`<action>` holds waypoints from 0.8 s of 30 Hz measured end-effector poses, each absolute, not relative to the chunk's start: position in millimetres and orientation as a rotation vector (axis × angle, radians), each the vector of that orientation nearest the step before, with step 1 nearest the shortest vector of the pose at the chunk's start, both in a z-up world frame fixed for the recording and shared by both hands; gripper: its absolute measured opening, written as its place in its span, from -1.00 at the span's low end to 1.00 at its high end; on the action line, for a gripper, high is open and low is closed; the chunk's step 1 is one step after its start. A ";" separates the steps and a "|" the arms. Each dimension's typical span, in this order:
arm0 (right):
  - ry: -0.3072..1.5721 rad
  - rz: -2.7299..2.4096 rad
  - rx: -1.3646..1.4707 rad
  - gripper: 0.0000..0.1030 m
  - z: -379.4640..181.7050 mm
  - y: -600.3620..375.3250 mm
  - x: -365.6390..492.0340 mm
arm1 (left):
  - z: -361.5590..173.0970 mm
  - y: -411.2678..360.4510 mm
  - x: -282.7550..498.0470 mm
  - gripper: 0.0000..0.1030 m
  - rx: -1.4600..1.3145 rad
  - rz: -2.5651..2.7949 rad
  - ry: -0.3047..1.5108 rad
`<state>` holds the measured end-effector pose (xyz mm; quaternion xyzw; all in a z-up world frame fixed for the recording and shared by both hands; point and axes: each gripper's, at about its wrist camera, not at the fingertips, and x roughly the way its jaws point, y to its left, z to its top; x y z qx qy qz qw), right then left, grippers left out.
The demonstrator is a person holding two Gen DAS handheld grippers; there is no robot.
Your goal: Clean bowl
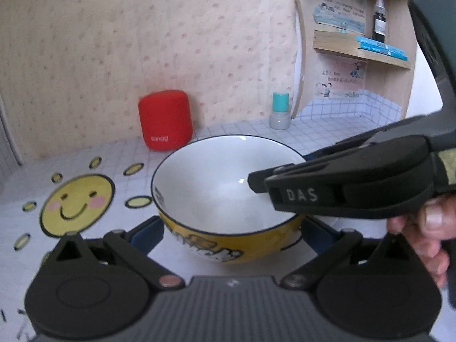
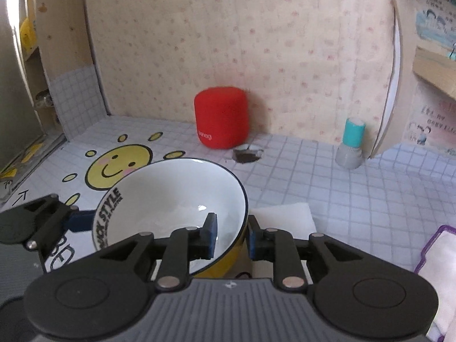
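Both grippers are showing matte black linkage arms, silver rivets, blue finger pads and ribbed grey housings; the right gripper (image 1: 258, 183) is bearing white "DAS" lettering.

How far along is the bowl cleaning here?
Looks done: the yellow ceramic bowl has a spotless white inside. In hand: the left gripper clamps its sides; the right gripper straddles its rim, grip unclear. Remaining: neither holds the folded white cloth beside it, so wiping may remain.
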<state>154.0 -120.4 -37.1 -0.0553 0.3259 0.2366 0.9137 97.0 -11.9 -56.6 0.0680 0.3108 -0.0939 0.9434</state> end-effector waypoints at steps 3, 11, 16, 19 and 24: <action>0.653 0.481 -0.129 -0.20 -34.4 -121.9 148.0 | -53.7 -15.0 89.2 1.00 0.181 -0.171 0.610; 0.596 0.458 -0.136 0.02 -25.5 -133.6 131.2 | -44.3 -8.9 74.2 1.00 0.157 -0.143 0.577; 0.568 0.464 -0.124 0.03 -20.0 -138.5 123.5 | -38.5 -6.8 67.3 1.00 0.137 -0.126 0.558; 0.539 0.458 -0.106 0.08 -17.9 -144.1 117.8 | -35.5 -2.9 64.3 1.00 0.123 -0.128 0.549; 0.497 0.405 -0.101 0.25 -16.5 -155.3 108.4 | -27.2 5.4 62.0 1.00 0.129 -0.136 0.525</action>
